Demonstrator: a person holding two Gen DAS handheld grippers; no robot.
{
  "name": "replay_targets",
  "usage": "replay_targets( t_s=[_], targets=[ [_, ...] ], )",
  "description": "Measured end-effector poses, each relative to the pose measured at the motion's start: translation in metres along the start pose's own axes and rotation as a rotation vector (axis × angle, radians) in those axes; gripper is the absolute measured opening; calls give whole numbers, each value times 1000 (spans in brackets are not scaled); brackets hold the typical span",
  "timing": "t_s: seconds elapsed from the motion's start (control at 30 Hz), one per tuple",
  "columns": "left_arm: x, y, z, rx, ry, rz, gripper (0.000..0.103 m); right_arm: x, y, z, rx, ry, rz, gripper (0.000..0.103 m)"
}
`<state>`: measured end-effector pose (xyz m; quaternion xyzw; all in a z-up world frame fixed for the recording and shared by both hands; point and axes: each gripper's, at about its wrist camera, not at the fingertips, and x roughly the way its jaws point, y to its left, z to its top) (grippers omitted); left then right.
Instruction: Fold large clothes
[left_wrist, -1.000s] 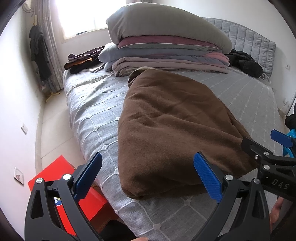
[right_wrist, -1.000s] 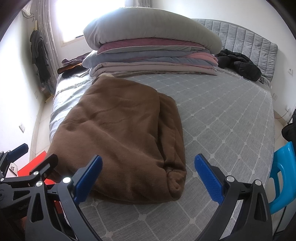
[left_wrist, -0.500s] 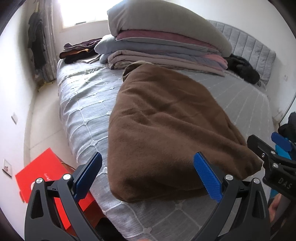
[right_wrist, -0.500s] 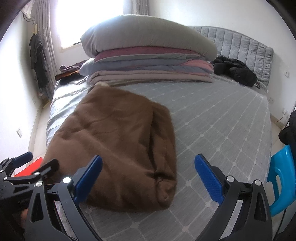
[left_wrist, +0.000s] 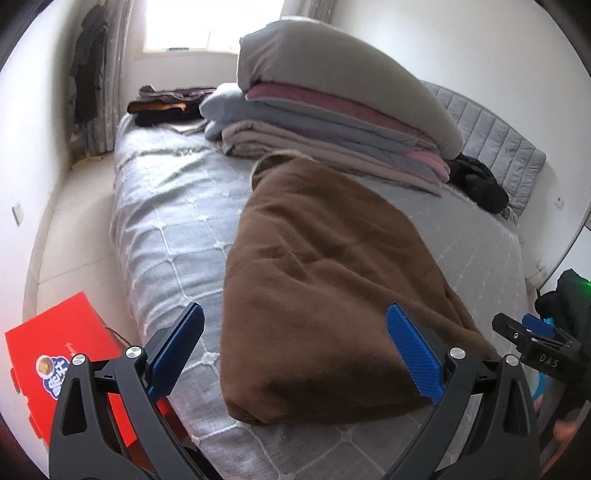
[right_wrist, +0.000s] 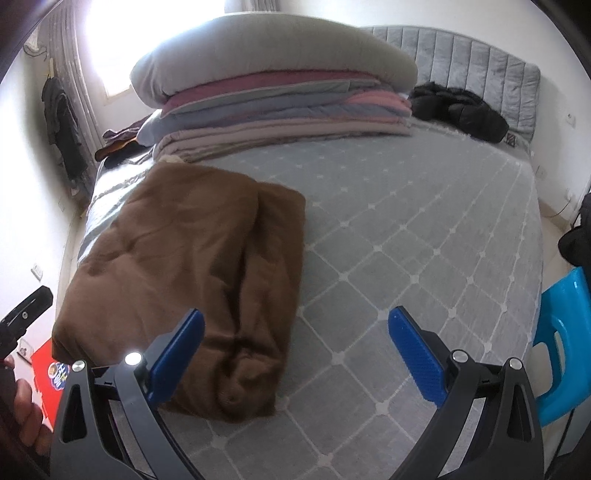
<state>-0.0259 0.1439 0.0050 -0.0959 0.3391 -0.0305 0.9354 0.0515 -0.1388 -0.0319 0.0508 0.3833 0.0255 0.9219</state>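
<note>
A large brown fleece garment (left_wrist: 325, 288) lies folded into a long bundle on the grey quilted bed (left_wrist: 166, 229), near its front left edge; in the right wrist view the brown garment (right_wrist: 199, 273) shows a lengthwise fold. My left gripper (left_wrist: 295, 350) hovers open above the garment's near end, nothing between its blue pads. My right gripper (right_wrist: 295, 354) is open too, held above the bed just right of the bundle's near corner. The right gripper (left_wrist: 532, 343) shows at the right edge of the left wrist view.
A tall stack of folded bedding (right_wrist: 280, 99) topped by a grey pillow fills the back of the bed. Dark clothes (right_wrist: 458, 110) lie by the headboard, more clothes (left_wrist: 166, 105) at the far left corner. A red box (left_wrist: 55, 373) sits on the floor left; a blue chair (right_wrist: 565, 343) stands right.
Both grippers have pulled back and risen a little, staying open. The views swung, the left one turning rightward; the brown garment lies as before.
</note>
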Motion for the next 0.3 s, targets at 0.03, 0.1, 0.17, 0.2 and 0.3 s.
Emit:
replay_targets(
  t_s=[0.03,0.1,0.17,0.2,0.3],
  targets=[
    [3,1,0,-5,22,-16,96,2,-3,-1,2,13,11,96],
    [12,5,-1,-33,84,-75,96,8,-13,-3,16,53,50,96],
    [19,11,-2,-80,132,-120,96,18,-25,-7,58,112,123,96],
    [22,12,-3,-94,144,-129,96,23,-32,-9,87,143,163,96],
    [19,11,-3,-73,112,-125,95,42,-55,-15,208,235,298,96]
  ],
)
